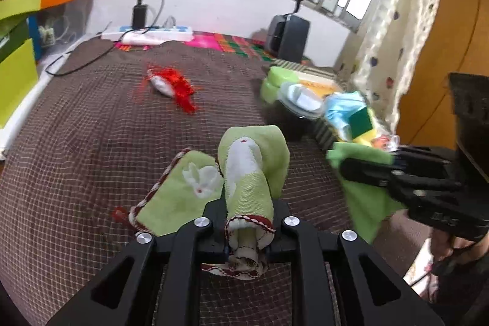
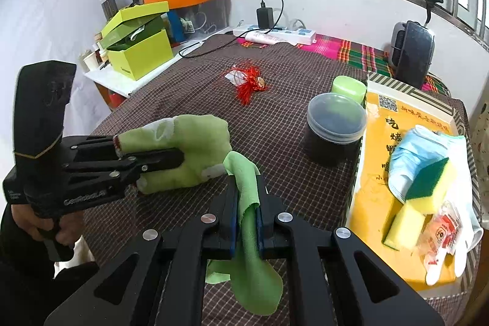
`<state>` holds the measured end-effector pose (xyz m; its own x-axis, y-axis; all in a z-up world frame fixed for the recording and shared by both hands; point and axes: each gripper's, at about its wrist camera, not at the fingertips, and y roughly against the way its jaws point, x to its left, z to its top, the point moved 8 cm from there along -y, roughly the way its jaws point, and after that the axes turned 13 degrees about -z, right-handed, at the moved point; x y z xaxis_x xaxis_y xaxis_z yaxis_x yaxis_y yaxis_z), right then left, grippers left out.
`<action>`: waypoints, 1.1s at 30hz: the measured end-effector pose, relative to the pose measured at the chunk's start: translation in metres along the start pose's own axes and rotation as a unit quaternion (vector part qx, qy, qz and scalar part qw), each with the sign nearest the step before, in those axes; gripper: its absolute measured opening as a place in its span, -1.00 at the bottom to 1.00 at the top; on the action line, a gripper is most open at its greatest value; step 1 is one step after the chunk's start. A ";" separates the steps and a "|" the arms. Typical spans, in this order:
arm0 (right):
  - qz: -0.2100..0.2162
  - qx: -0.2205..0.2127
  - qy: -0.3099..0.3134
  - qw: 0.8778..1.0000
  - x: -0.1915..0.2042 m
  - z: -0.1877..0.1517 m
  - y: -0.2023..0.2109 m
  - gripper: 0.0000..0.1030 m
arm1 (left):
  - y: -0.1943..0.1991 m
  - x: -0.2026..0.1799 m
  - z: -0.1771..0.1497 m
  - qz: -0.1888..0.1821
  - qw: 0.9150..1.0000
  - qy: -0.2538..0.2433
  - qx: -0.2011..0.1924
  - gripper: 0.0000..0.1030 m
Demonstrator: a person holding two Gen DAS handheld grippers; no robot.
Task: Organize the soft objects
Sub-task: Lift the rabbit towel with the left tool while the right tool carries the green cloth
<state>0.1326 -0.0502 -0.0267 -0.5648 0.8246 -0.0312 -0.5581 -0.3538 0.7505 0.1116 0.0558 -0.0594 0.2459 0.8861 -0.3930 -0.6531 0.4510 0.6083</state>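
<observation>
Green cloths clamped in both tongs, above checked brown worktop (image 2: 189, 75).
Left tongs (image 1: 249, 229) clenched on green rabbit-print towel (image 1: 249, 173), rest draped onto worktop. Right tongs (image 2: 247, 197) clenched on thin green cloth (image 2: 250, 271), hanging below. Mask (image 2: 418, 148), sponges (image 2: 428, 188) on yellow tray (image 2: 376, 161) at right; red tassel (image 2: 249, 83) mid-worktop.
</observation>
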 end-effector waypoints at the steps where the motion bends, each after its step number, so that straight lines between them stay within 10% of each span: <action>1: 0.000 0.000 0.000 1.000 0.000 -0.001 0.000 -0.82 | 0.000 0.005 -0.001 0.015 1.000 0.002 0.001 -0.55; 7: 0.001 0.000 -0.002 1.000 -0.002 -0.005 0.003 -0.82 | -0.001 0.030 -0.009 0.081 0.997 -0.002 0.005 0.04; 17: 0.002 -0.001 -0.007 1.000 -0.005 -0.007 0.004 -0.82 | -0.024 0.030 -0.020 0.110 0.993 -0.022 0.038 0.25; 24: 0.001 -0.002 -0.012 1.000 -0.007 -0.008 0.004 -0.82 | -0.026 0.012 -0.024 0.094 0.993 -0.043 0.048 -0.65; 33: -0.001 -0.011 -0.023 1.000 -0.015 -0.009 0.012 -0.82 | -0.010 -0.010 -0.012 0.052 0.998 -0.031 0.016 -0.76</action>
<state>0.1289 -0.0710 -0.0233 -0.5354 0.8446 -0.0020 -0.5730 -0.3616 0.7354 0.1071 0.0413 -0.0692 0.2232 0.9326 -0.2836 -0.6544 0.3590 0.6655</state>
